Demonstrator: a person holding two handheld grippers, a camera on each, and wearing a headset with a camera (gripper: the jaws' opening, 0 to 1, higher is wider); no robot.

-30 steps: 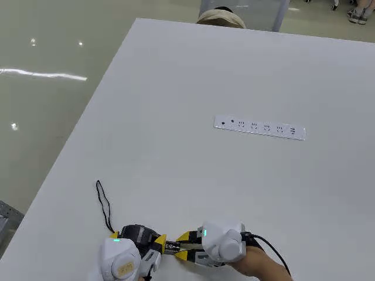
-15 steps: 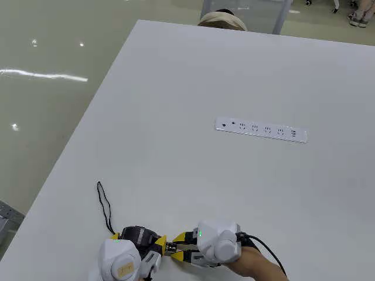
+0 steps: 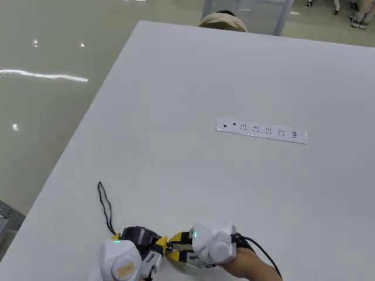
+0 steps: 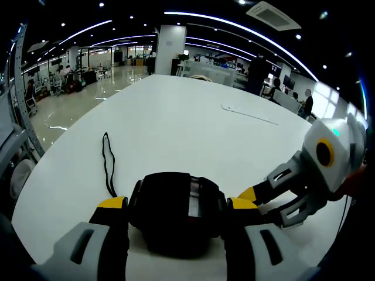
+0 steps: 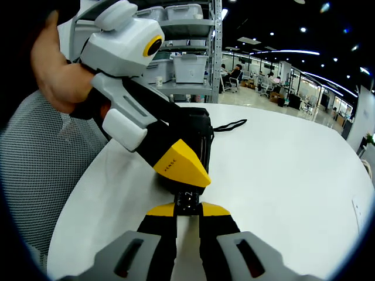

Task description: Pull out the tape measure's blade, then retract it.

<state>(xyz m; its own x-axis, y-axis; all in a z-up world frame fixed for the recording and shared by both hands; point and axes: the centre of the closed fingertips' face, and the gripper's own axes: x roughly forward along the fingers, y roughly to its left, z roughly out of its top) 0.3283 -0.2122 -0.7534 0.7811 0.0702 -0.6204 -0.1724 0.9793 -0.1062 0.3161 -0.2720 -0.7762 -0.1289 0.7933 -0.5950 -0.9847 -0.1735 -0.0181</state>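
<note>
Our left gripper point(image 4: 177, 205) clamps the tape measure point(image 3: 139, 235) at the surface's point(image 3: 205, 88) near left edge; our right gripper point(image 5: 187, 209) pinches the blade tip point(image 5: 187, 199) at its mouth; the blade is barely out, so we judge a steady rightward pull comes next.

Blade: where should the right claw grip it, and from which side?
The end hook, the small tab jutting from the case's right side. Come from the right, level with the table, jaws in line with the pull; the right claw is shut there.

Black tape measure point(image 4: 176, 211), black cord point(image 4: 108, 164), white table point(image 3: 234, 76)
</note>
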